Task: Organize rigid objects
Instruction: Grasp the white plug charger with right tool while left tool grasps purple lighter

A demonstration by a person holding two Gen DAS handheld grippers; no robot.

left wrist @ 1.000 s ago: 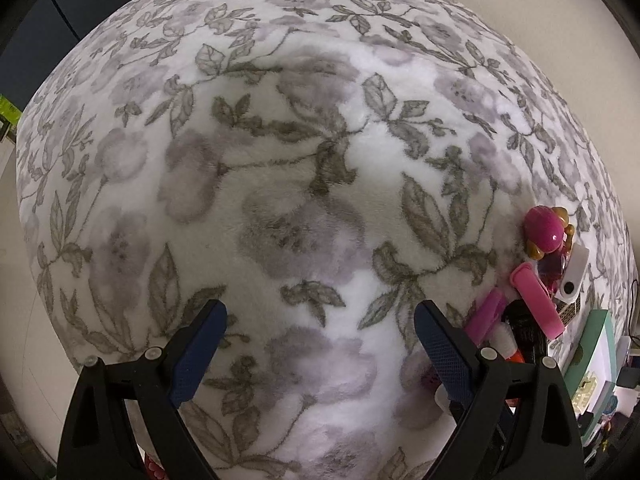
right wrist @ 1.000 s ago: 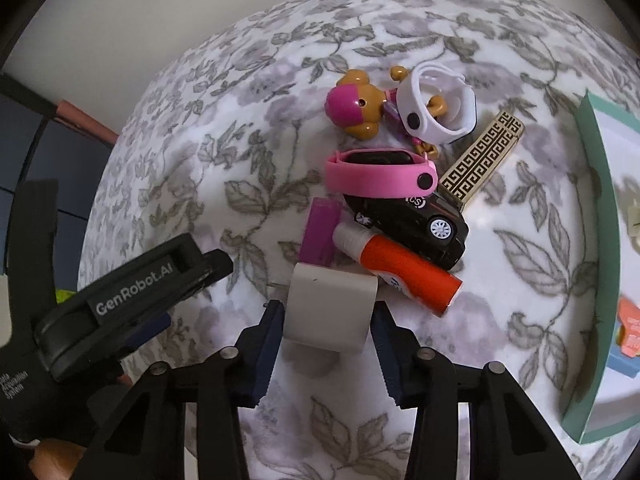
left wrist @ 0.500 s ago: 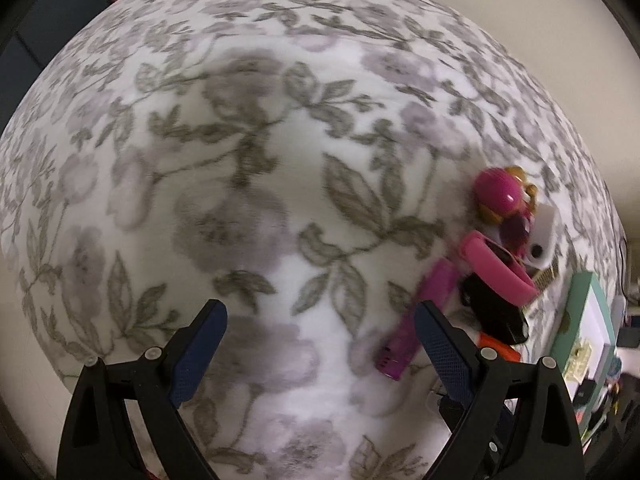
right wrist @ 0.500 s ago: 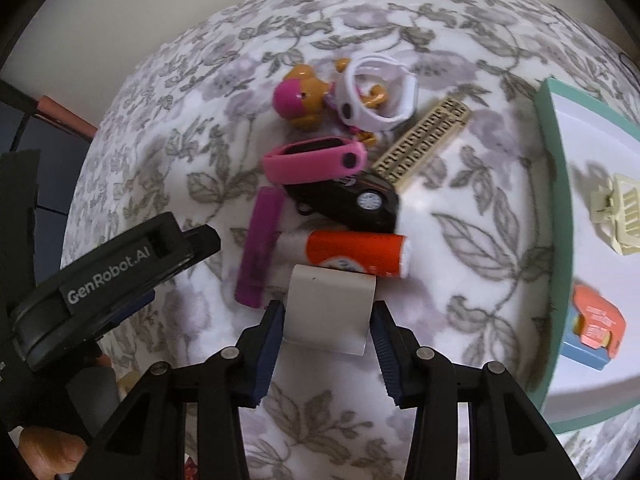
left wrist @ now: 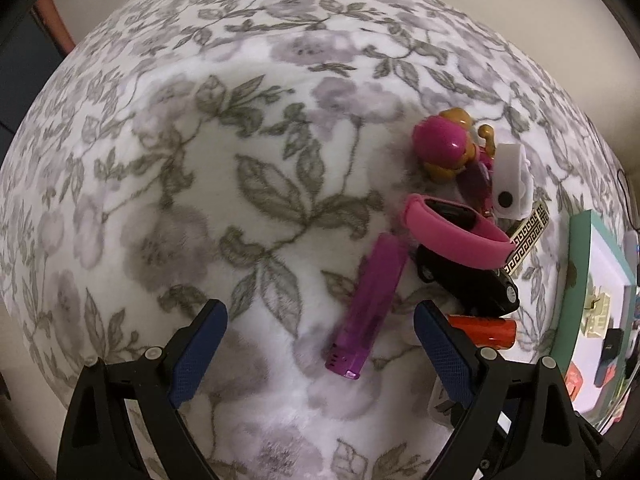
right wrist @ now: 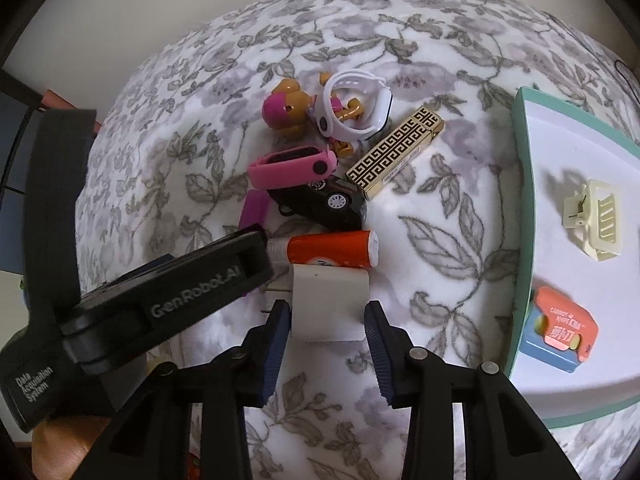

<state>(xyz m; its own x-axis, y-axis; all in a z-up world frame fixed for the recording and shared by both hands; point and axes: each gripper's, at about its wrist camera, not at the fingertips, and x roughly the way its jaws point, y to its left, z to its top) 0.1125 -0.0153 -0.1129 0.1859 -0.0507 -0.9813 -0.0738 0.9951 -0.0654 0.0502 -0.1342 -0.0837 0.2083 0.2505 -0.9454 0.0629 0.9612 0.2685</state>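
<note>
A soft floral blanket (right wrist: 440,240) in grey and white covers the surface, pale wall beyond it, and the clutter sits in one heap in the middle. Starting on the left, the left claw (left wrist: 320,344) hangs over the blanket with its jaws spread wide and nothing gripped, though the purple lighter (left wrist: 370,304) lies right between them, ready for the taking. Moving right, the heap: the pink-helmeted toy figure (right wrist: 286,110) at the far end beside the white watch (right wrist: 352,112), then the pink band (right wrist: 292,166) resting against the black toy car (right wrist: 324,204), the gold patterned lighter (right wrist: 396,152) angled off to the right, and the orange glue stick (right wrist: 332,248) lying nearest. Just this side of the glue stick, the right claw (right wrist: 328,328) has the white charger block (right wrist: 330,306) framed, jaws closing on it with the blue pads right at its sides, though a firm squeeze isn't clear yet. Far right, the teal-rimmed tray (right wrist: 520,208) already carries a cream hair clip (right wrist: 596,220) and an orange-and-blue box (right wrist: 560,328). So the pick-up looks to be in hand; next, I'd say, comes a firm pinch, a lift clear of the glue stick, and a carry rightward to the tray.
</note>
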